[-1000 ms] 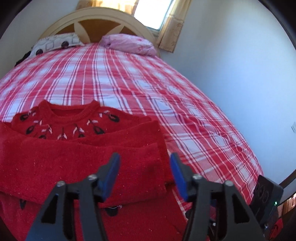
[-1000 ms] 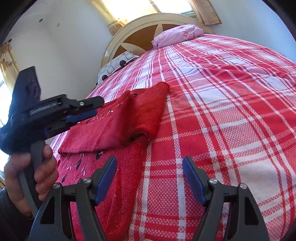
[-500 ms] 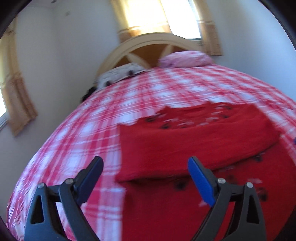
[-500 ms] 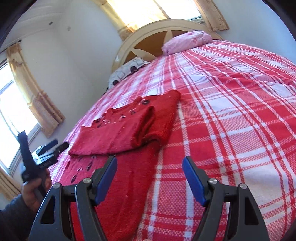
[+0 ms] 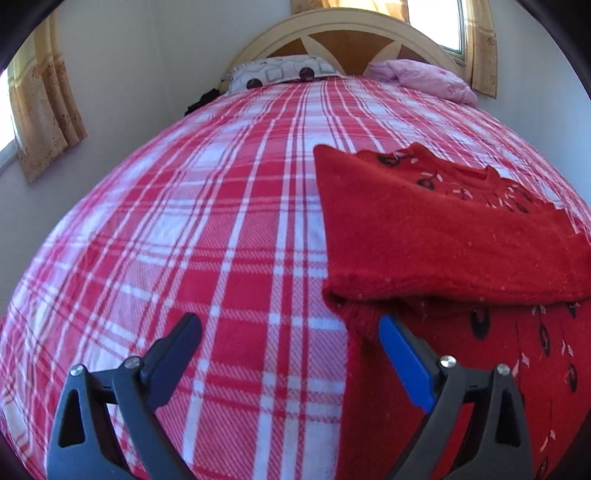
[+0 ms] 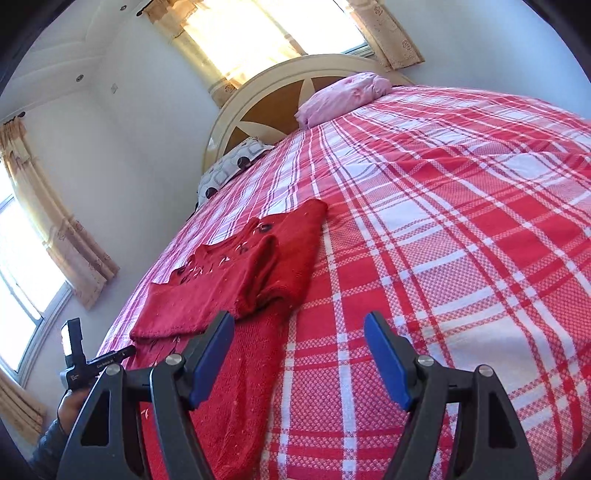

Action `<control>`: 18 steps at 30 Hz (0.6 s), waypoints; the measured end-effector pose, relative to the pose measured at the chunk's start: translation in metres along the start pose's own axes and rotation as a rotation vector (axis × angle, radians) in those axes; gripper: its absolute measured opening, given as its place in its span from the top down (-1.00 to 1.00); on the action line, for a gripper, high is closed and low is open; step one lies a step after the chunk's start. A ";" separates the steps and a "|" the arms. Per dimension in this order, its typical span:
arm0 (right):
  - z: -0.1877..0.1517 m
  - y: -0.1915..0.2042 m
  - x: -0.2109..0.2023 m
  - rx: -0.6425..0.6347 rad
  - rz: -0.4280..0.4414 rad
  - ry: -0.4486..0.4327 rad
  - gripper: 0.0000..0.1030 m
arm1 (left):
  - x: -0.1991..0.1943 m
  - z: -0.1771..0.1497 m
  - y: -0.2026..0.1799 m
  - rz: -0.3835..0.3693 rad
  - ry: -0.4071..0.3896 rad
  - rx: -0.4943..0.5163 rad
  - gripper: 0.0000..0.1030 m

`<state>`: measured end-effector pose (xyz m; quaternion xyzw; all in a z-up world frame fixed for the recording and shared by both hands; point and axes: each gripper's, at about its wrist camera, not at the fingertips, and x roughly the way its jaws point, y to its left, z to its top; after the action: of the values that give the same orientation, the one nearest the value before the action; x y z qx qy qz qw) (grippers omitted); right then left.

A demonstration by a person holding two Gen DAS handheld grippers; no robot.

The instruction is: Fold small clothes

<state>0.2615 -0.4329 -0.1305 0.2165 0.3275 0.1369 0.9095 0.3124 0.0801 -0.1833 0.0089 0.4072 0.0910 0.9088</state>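
Red knitted sweater with black-and-white motifs near the neckline, lying on a bed covered by a red-and-white plaid blanket; sleeves folded across the chest, lower body spread flat toward the cameras. Left gripper: black frame, blue-padded fingers spread wide, nothing between them; right-hand finger over the sweater's near left edge, the other over bare blanket, contact with cloth not discernible. Right gripper: fingers likewise parted and empty, left finger over the sweater's lower right part, the other over plaid. In the right wrist view, left gripper seen from the side near the sweater's far corner, held in a hand; small white lettering on its body, too small to read. At the head of the bed: cream arched headboard, patterned grey-and-white pillow, pink pillow. Beige curtains at the windows.
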 end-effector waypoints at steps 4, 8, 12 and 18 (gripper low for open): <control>0.014 0.021 0.003 -0.095 -0.027 0.033 -0.43 | 0.021 0.001 0.009 -0.009 0.042 -0.026 -0.94; 0.042 0.035 0.014 -0.106 -0.026 0.069 -0.43 | 0.022 -0.001 0.009 -0.001 0.037 -0.036 -1.00; 0.064 0.037 0.039 -0.072 -0.025 0.121 -0.43 | 0.022 0.000 0.008 -0.004 0.039 -0.034 -1.00; 0.072 0.044 0.083 -0.017 0.007 0.223 -0.24 | 0.025 0.000 0.013 -0.026 0.052 -0.057 -1.00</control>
<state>0.3659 -0.3846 -0.1041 0.1935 0.4247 0.1659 0.8687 0.3269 0.0973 -0.2003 -0.0248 0.4280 0.0908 0.8989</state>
